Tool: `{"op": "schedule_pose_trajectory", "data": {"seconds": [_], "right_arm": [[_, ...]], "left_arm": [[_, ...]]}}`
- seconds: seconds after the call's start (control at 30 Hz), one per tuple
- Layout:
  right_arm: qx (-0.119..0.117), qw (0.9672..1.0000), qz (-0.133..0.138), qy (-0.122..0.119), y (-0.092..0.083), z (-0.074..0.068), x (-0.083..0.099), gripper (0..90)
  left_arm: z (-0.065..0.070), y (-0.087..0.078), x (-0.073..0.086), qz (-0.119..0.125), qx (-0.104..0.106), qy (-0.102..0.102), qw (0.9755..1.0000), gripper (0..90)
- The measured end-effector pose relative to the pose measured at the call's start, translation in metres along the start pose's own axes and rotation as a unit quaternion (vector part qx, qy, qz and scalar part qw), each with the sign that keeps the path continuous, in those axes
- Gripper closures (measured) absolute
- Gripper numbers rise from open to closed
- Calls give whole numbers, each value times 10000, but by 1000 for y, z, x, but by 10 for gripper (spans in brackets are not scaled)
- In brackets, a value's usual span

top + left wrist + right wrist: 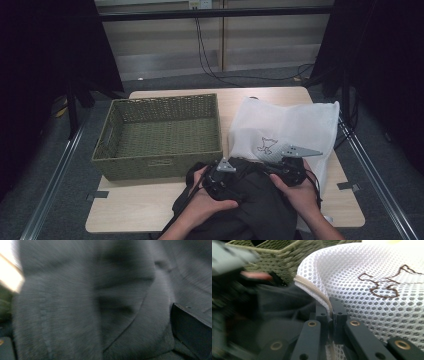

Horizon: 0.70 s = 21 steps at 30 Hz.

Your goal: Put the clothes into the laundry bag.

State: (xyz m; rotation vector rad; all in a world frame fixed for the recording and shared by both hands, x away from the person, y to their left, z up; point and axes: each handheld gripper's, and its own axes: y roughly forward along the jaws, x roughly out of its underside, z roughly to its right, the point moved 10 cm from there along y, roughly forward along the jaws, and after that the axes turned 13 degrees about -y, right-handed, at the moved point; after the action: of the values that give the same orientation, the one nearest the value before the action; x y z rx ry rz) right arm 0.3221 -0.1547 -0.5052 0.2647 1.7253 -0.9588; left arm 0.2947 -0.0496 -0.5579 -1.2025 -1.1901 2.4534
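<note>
Clearly the right gripper point(331, 312) is pinching the mesh bag's point(372, 277) zipped rim at the table's near edge; the left gripper point(216, 181), spread wide, is nosing the limp dark garment point(260, 200), best bunched by a thick fold.

Basket point(159, 135) left of mesh bag point(290, 131); dark garment point(255, 200) in front, on table point(125, 210).

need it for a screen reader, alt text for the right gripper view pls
The right gripper, jaws shut, pinches the zippered edge of a white mesh bag bearing a brown stitched figure. Dark cloth lies at the opening, with a green woven basket behind.
</note>
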Motion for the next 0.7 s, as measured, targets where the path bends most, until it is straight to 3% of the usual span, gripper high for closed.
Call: {"op": "schedule_pose_trajectory", "data": {"seconds": [0.07, 0.1, 0.13, 0.17, 0.2, 0.23, 0.27, 0.3, 0.33, 0.37, 0.4, 0.43, 0.47, 0.5, 0.53, 0.57, 0.6, 0.63, 0.67, 0.7], "right_arm": [[-106, 9999, -14, -90, 3, -6, -2, 865], [-132, 9999, 3, -92, 4, -8, -3, 865], [-132, 9999, 3, -92, 4, -8, -3, 865], [-230, 9996, 46, -128, 5, -12, -7, 864], [-284, 9995, 82, -127, 5, -15, -10, 864], [-378, 9990, 148, -160, 4, -19, -14, 863], [-378, 9990, 148, -160, 4, -19, -14, 863], [-457, 9982, 252, -310, 1, -27, -22, 861], [-457, 9982, 252, -310, 1, -27, -22, 861], [-463, 9971, 392, -464, -6, -35, -32, 859], [-426, 9969, 444, -490, -10, -36, -36, 859], [-426, 9969, 444, -490, -10, -36, -36, 859], [-415, 9966, 491, -511, -12, -37, -38, 859], [-398, 9960, 626, -502, -18, -39, -44, 856], [-398, 9960, 626, -502, -18, -39, -44, 856], [-403, 9959, 648, -476, -19, -37, -44, 855], [-399, 9967, 557, -446, -17, -34, -40, 856], [-395, 9975, 427, -413, -13, -31, -34, 858], [-395, 9975, 427, -413, -13, -31, -34, 858], [-386, 9986, 137, -325, -3, -22, -16, 863]], "left_arm": [[3, 0, 0, -166, -166, 284, 9993, 101], [5, -1, -1, -63, -191, 328, 9993, 190], [5, -1, -1, -63, -191, 328, 9993, 334], [10, -5, -4, 176, -60, 373, 9991, 504], [10, -5, -4, 176, -60, 373, 9991, 627], [11, -8, -8, 385, 46, 228, 9990, 695], [11, -8, -8, 385, 46, 228, 9990, 727], [11, -15, -15, 635, 373, -195, 9971, 744], [11, -15, -15, 635, 373, -195, 9971, 749], [16, -29, -28, 1116, 912, -536, 9881, 755], [20, -34, -33, 1301, 1108, -635, 9832, 759], [20, -34, -33, 1301, 1108, -635, 9832, 768], [24, -42, -39, 1520, 1265, -692, 9778, 768], [27, -50, -49, 1959, 1290, -743, 9693, 789], [27, -50, -49, 1959, 1290, -743, 9693, 787], [24, -41, -49, 2170, 1094, -708, 9674, 780], [20, -29, -43, 2058, 887, -685, 9721, 766], [15, -13, -35, 1740, 751, -690, 9795, 743], [15, -13, -35, 1740, 751, -690, 9795, 693], [13, 2, -27, 1272, 741, -814, 9858, 634]]}}
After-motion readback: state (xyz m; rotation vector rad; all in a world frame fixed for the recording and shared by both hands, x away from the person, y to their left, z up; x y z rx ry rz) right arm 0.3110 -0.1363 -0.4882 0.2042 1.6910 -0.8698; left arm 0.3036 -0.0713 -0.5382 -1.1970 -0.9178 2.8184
